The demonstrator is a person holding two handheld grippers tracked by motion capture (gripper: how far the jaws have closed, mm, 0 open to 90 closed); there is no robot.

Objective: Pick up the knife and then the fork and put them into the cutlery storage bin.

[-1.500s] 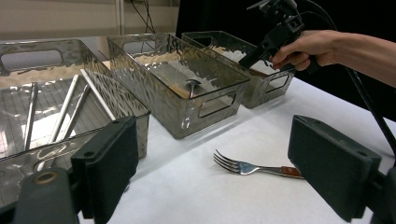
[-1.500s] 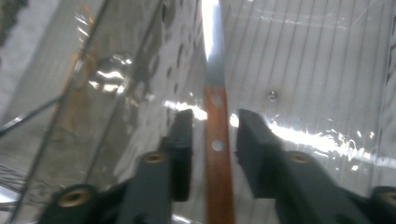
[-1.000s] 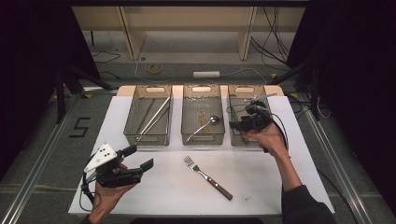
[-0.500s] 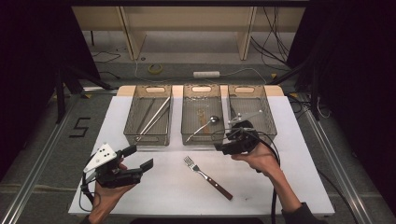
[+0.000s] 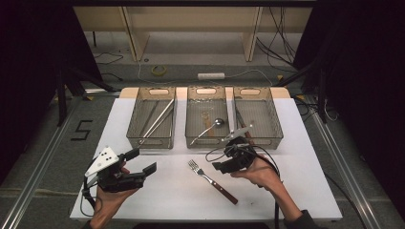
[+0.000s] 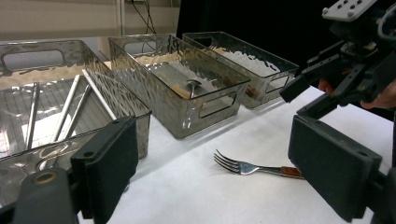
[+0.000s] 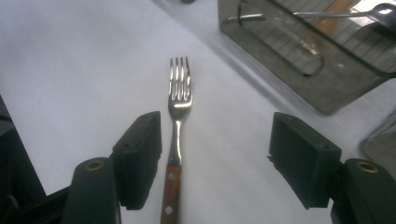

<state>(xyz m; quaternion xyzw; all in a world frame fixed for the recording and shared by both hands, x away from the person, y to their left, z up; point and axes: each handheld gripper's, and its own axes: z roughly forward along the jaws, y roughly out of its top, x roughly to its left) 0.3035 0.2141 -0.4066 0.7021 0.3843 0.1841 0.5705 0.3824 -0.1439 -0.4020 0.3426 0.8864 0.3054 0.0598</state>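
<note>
A fork (image 5: 212,181) with a wooden handle lies on the white table top (image 5: 296,191), tines toward the bins. My right gripper (image 5: 220,160) hovers low just over and right of it, jaws open. In the right gripper view the fork (image 7: 177,121) runs up between the open jaws of the right gripper (image 7: 219,158), close to the left pad, with nothing gripped. My left gripper (image 5: 141,161) is held open at the front left, and nothing is between its jaws. In the left gripper view, the fork (image 6: 247,167) and the right gripper (image 6: 317,88) lie beyond the left gripper (image 6: 219,172).
Three clear bins stand in a row at the back. The left bin (image 5: 131,129) holds long metal rods (image 5: 157,119). The middle bin (image 5: 206,143) holds a spoon (image 5: 217,123). The right bin (image 5: 277,129) holds a brown-handled utensil. Cables trail on the floor behind.
My right gripper has come from above the right bin, down and to the left, to the fork in front of the bins. The left gripper has stayed put.
</note>
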